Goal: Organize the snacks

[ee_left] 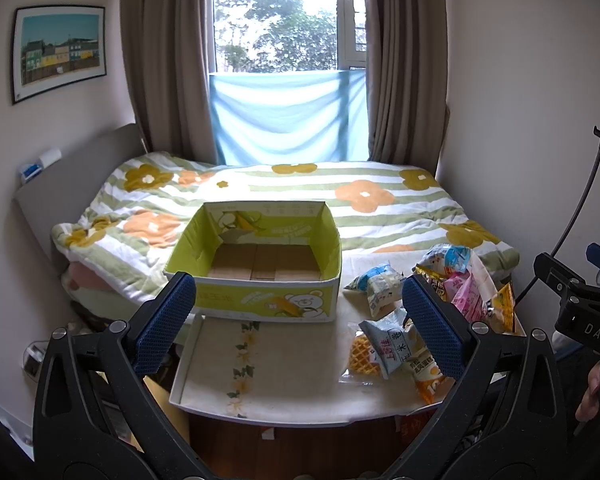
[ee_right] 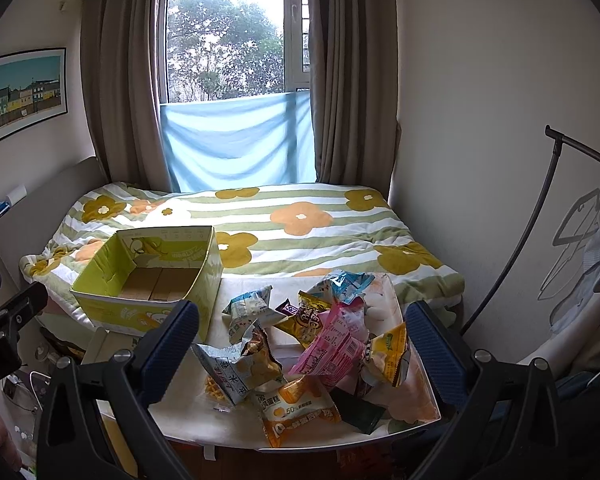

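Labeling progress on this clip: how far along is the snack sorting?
Done: nothing; the green cardboard box is empty. In hand: nothing; the left gripper and right gripper are both open. Left: the whole pile of snack packets on the table.

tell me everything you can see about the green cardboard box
The green cardboard box is open-topped, yellow-green with a white band along the bottom, printed with a cartoon bear and corn. Bare brown flaps form the floor, and nothing lies in it. One inner wall looks torn. It stands upright on the far left part of the table, its back against the flowered blanket. The snack packets lie apart to its right. No gripper touches it.
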Demonstrator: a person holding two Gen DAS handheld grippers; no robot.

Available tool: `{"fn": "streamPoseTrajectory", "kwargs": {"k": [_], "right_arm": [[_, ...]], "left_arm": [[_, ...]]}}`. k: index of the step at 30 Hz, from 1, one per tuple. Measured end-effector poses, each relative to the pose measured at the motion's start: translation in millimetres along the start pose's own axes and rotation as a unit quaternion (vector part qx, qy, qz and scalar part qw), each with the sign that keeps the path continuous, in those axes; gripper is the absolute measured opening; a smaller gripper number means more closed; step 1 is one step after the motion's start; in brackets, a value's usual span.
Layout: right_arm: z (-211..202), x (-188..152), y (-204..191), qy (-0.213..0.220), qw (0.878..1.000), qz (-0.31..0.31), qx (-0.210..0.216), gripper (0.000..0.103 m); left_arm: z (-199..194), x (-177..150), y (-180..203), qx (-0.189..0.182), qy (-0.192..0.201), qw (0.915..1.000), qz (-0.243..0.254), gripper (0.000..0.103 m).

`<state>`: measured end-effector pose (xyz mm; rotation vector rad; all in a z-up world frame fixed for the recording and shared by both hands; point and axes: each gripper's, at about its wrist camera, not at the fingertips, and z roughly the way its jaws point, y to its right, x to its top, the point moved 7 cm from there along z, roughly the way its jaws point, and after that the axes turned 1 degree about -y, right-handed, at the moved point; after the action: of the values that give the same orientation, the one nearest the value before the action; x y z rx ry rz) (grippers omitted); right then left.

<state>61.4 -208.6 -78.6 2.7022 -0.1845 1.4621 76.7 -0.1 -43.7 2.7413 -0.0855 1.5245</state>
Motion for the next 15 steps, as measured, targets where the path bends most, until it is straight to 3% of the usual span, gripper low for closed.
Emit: {"fn": "streamPoseTrajectory", "kwargs": {"k": [15], "right_arm": [[0.5, -1.2, -0.5, -0.003, 1.000, 0.000, 0.001, 0.103]], "left_arm": [[3.4, -2.7, 3.8, -0.009, 0.000, 0.9999, 0.004, 0.102]]}}
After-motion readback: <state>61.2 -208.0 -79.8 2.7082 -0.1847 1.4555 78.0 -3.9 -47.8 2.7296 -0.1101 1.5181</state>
